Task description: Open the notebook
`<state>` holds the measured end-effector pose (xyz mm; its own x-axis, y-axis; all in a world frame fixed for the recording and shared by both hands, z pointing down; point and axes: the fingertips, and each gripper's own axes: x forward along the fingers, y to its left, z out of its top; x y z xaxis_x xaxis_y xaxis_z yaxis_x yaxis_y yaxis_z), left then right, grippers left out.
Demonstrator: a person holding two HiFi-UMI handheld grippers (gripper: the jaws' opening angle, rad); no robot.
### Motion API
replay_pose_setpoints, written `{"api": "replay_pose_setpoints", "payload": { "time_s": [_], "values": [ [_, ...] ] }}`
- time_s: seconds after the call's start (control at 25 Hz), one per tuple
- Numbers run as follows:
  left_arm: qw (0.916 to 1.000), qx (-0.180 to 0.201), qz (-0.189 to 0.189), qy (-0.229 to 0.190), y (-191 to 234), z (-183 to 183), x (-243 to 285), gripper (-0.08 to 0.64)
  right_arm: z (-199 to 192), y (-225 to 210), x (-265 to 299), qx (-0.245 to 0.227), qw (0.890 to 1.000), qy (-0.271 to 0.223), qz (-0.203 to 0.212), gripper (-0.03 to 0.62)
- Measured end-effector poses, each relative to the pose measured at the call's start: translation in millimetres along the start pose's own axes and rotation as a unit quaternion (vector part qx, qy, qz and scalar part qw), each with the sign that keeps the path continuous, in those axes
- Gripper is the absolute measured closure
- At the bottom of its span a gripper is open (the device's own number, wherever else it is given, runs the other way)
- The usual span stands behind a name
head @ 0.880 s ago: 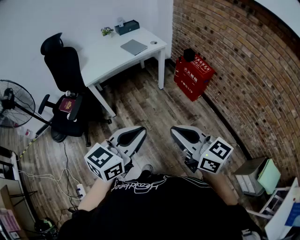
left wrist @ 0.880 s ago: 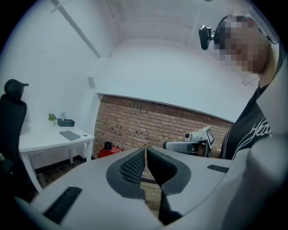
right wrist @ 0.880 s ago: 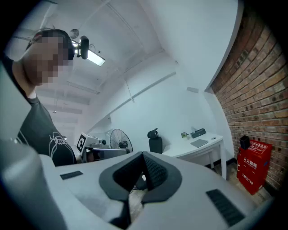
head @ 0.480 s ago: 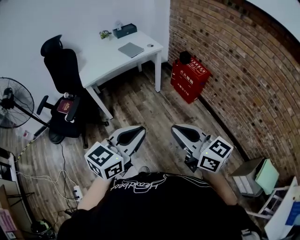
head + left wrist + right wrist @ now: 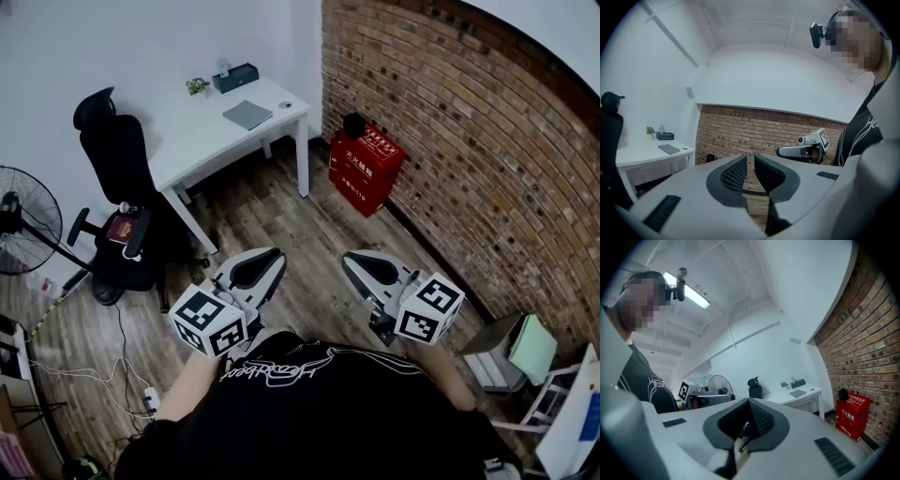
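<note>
The grey notebook (image 5: 247, 114) lies shut on the white desk (image 5: 202, 131) across the room; it also shows small in the left gripper view as the notebook (image 5: 669, 149) and in the right gripper view as the notebook (image 5: 797, 393). My left gripper (image 5: 272, 253) and right gripper (image 5: 349, 258) hover side by side just in front of the person's body, far from the desk, over the wooden floor. The left gripper (image 5: 750, 157) has its jaws nearly together with nothing between them. The right gripper (image 5: 749, 401) has its jaws meeting at the tips, also empty.
A black office chair (image 5: 117, 169) with a red booklet (image 5: 122, 229) on its seat stands left of the desk. A fan (image 5: 23, 220) is at far left, a red box (image 5: 364, 161) against the brick wall (image 5: 469, 141). A dark box (image 5: 234, 77) and a plant (image 5: 197, 85) sit on the desk.
The head view has shifted: desk, chair and red box now sit further left in the picture. Both grippers keep the same pose in front of the body.
</note>
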<state>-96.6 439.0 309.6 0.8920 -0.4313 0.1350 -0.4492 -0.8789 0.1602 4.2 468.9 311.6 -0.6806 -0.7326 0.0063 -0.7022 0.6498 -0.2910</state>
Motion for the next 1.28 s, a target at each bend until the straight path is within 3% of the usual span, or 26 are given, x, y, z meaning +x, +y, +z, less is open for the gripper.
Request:
{"api": "replay_pose_setpoints", "payload": {
  "time_s": [0.04, 0.16, 0.28, 0.68, 1.04, 1.28],
  "values": [
    [1.0, -0.003, -0.006, -0.001, 1, 0, 2, 0.491, 0, -1, 1, 0.001, 1.0, 0.0, 0.001, 0.591],
    [0.9999, 0.001, -0.012, -0.004, 7, -1, 12, 0.332, 1, -10, 8, 0.001, 1.0, 0.001, -0.001, 0.591],
    [0.9999, 0.01, -0.004, -0.002, 23, -6, 19, 0.287, -3, -19, 21, 0.005, 1.0, 0.007, -0.002, 0.591],
    [0.9997, -0.007, 0.024, -0.003, 128, -4, 67, 0.224, -1, -91, 90, 0.029, 0.999, 0.019, -0.012, 0.591],
    [0.9981, -0.017, 0.056, 0.019, 279, -1, 124, 0.215, 3, -192, 207, 0.067, 0.996, 0.05, -0.03, 0.591],
    [0.9965, -0.02, 0.076, 0.026, 382, 8, 151, 0.215, 23, -247, 295, 0.062, 0.995, 0.069, -0.03, 0.591]
  ]
}}
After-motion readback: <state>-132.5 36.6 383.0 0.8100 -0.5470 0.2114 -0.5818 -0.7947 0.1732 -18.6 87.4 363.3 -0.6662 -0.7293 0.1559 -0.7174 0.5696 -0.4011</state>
